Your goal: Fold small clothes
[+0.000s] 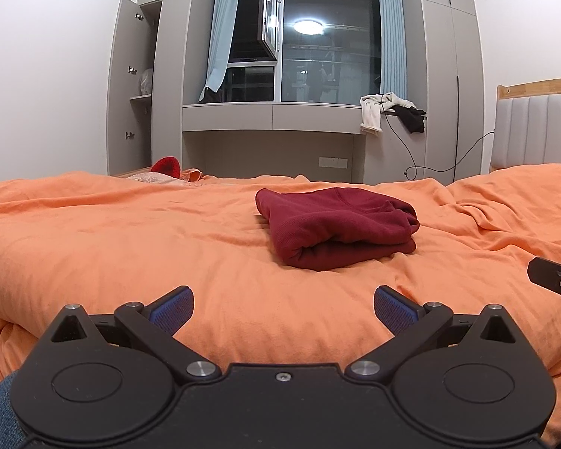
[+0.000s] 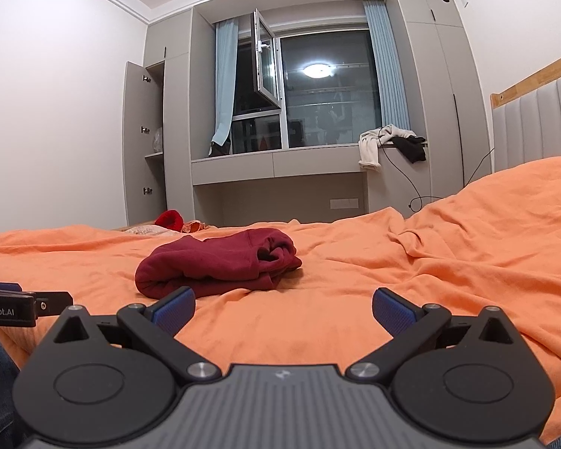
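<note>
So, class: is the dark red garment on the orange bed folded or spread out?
Folded. The dark red garment lies as a compact stacked bundle on the orange bedcover, with layered edges showing at its right end in both views.

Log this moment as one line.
left gripper open, empty | right gripper open, empty | maroon garment folded on orange bedcover | neither touching it

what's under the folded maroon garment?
The garment lies on the orange duvet. Whatever is beneath the garment or duvet is covered.
</note>
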Available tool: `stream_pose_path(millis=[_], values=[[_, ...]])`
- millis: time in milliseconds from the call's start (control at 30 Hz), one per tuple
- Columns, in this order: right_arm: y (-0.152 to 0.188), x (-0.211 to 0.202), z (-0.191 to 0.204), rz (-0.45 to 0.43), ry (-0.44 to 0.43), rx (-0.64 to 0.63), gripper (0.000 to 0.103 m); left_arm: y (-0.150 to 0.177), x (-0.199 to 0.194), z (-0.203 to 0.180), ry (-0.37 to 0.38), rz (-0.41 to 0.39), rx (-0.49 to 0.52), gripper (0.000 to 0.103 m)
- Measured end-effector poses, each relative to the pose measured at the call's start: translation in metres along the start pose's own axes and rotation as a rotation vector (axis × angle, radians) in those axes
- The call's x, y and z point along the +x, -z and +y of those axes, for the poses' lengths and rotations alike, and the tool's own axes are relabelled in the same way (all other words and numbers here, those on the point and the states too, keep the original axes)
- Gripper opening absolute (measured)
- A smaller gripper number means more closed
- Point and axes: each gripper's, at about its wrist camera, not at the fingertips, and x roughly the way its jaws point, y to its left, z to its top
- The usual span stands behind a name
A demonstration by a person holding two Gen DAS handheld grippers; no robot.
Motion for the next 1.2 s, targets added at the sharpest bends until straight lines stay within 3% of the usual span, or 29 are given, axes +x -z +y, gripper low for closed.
stream_pose_path(millis=[1200], values=[[0.0017, -0.0002, -0.0014, 0.004, 0.001, 0.0, 0.103, 0.0011, 0.0, 0.0, 0.001, 0.003, -0.002, 0.102]])
